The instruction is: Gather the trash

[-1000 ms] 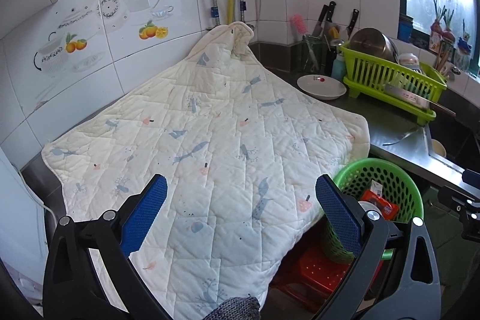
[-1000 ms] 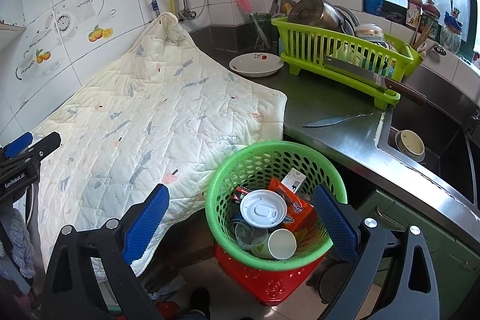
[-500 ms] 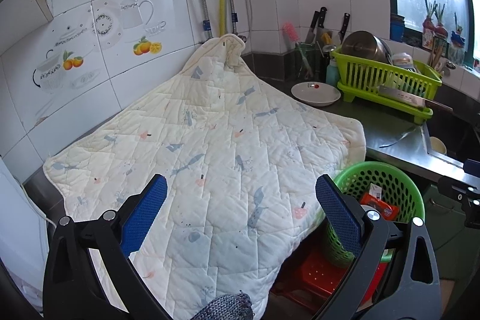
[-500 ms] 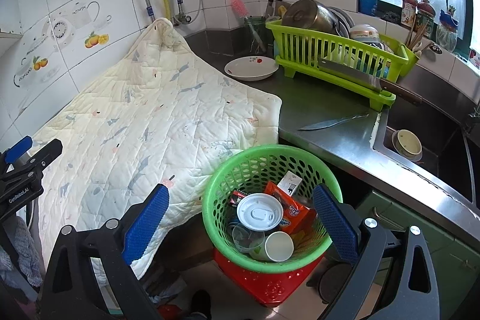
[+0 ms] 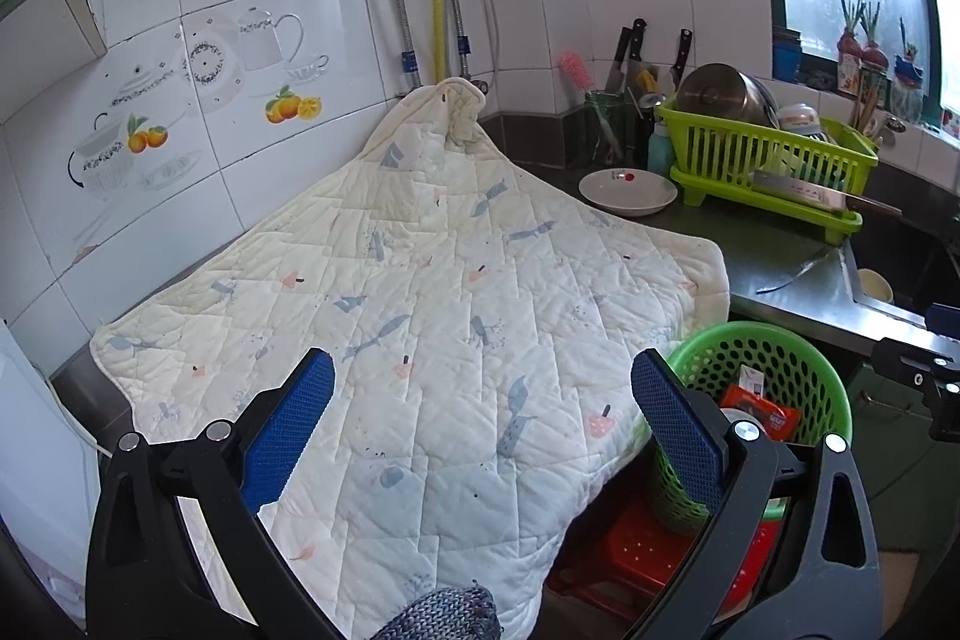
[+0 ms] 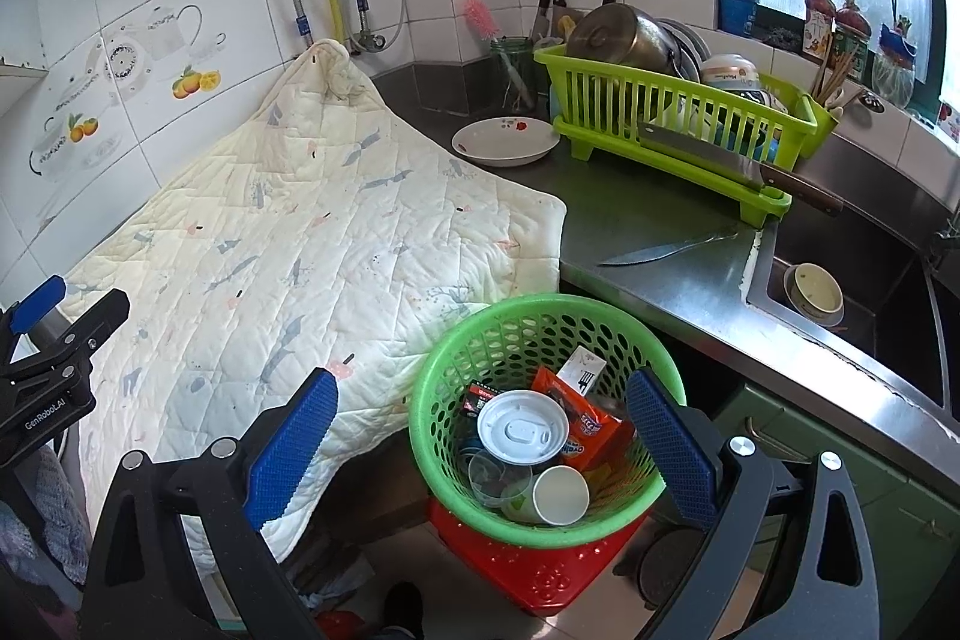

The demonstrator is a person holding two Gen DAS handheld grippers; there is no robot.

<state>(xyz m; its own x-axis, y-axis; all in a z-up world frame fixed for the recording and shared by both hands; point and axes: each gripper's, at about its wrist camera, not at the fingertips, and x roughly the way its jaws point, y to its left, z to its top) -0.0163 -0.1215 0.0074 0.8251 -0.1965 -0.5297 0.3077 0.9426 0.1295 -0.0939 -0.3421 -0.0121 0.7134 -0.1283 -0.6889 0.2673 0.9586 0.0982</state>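
A green mesh basket stands on a red stool below the counter edge. It holds trash: a white plastic lid, an orange snack packet, a paper cup, clear cups and a small box. My right gripper is open and empty, above and in front of the basket. My left gripper is open and empty over the quilted cloth; the basket shows at its right.
The cloth covers the left counter. A white plate, a green dish rack with pots and a cleaver, a loose knife and a sink with a bowl lie to the right. Tiled walls stand behind.
Both grippers have drawn back and risen a little, so the counter and basket look slightly farther away. Both stay open. Nothing on the counter or in the basket has moved.
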